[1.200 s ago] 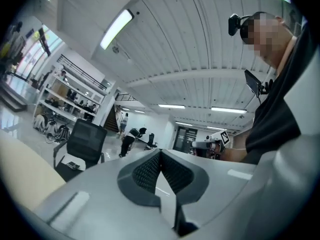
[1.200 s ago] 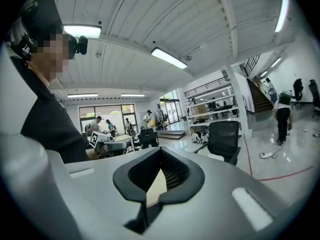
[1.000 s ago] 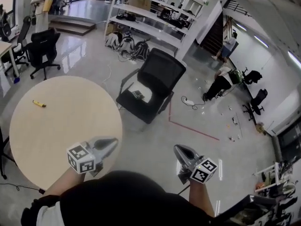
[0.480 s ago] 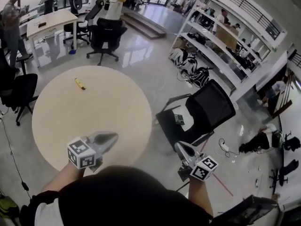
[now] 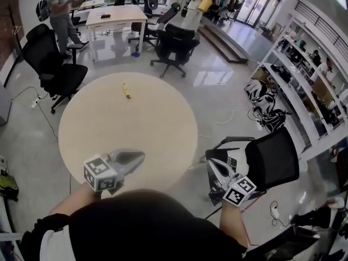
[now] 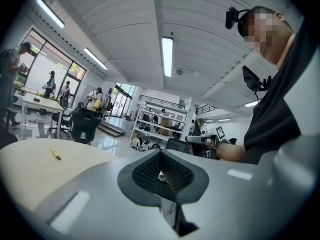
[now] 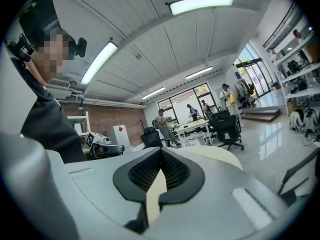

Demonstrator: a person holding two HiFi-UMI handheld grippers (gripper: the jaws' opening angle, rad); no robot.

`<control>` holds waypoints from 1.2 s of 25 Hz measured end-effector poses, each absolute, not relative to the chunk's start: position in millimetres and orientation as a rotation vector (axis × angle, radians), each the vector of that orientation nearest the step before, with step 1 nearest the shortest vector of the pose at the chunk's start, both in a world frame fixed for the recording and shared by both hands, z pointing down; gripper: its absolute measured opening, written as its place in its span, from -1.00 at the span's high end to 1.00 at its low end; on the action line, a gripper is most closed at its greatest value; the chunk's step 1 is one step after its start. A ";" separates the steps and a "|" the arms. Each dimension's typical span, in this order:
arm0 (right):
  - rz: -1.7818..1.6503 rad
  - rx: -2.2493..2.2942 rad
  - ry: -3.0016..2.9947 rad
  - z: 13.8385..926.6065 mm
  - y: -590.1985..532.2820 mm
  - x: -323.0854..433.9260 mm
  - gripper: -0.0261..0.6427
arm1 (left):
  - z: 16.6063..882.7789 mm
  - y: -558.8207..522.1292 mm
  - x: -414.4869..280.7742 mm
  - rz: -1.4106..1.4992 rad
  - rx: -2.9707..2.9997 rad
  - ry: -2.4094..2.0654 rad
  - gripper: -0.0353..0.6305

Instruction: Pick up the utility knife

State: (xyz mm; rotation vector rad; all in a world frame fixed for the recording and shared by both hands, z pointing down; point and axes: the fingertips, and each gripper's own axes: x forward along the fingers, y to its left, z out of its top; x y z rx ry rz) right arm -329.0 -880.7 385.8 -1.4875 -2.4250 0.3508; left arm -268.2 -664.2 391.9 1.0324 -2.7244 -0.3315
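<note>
1. The small yellow utility knife (image 5: pixel 126 91) is lying on the far part of the round beige table (image 5: pixel 157 129), well apart from the 2 tongs.
2. The left tongs (image 5: pixel 140 156) are hovering over the table's near edge, clenched and empty.
3. The right tongs (image 5: pixel 212 164) are hanging beside the table over the glossy grey floor (image 5: pixel 217 99), clenched and empty.

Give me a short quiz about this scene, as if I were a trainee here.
1. True or false: the yellow utility knife lies on the round table.
2. What do the left tongs hold? A) nothing B) the knife C) a cup
3. Fill in: seen from the head view, only the ___ tongs are outside the table's edge.
Key: 1 true; 2 A; 3 right tongs.
</note>
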 end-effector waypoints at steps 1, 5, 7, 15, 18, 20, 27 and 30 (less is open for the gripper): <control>0.356 -1.513 -2.403 388.3 -876.4 -336.1 0.88 | 391.5 -660.2 -270.5 -0.334 0.991 -2.736 0.89; 0.367 -1.613 -2.318 394.4 -847.5 -359.9 0.88 | 389.8 -640.7 -275.1 -0.318 0.858 -2.768 0.89; 0.359 -1.651 -2.280 396.1 -827.2 -370.4 0.88 | 387.5 -628.5 -277.4 -0.313 0.817 -2.785 0.89; 0.251 -1.720 -2.217 406.3 -713.6 -393.7 0.88 | 393.8 -535.1 -273.8 -0.327 0.739 -2.817 0.89; 0.228 -1.679 -2.196 419.4 -668.4 -399.2 0.88 | 398.8 -485.7 -270.6 -0.354 0.705 -2.810 0.89; 0.222 -1.656 -2.176 432.8 -641.7 -404.5 0.88 | 404.5 -453.2 -273.6 -0.361 0.673 -2.821 0.89; 0.134 -1.623 -2.150 464.7 -565.0 -447.0 0.88 | 429.1 -379.4 -301.3 -0.431 0.572 -2.828 0.89; 0.107 -1.614 -2.149 473.1 -536.5 -465.6 0.88 | 429.7 -355.3 -306.0 -0.441 0.532 -2.831 0.89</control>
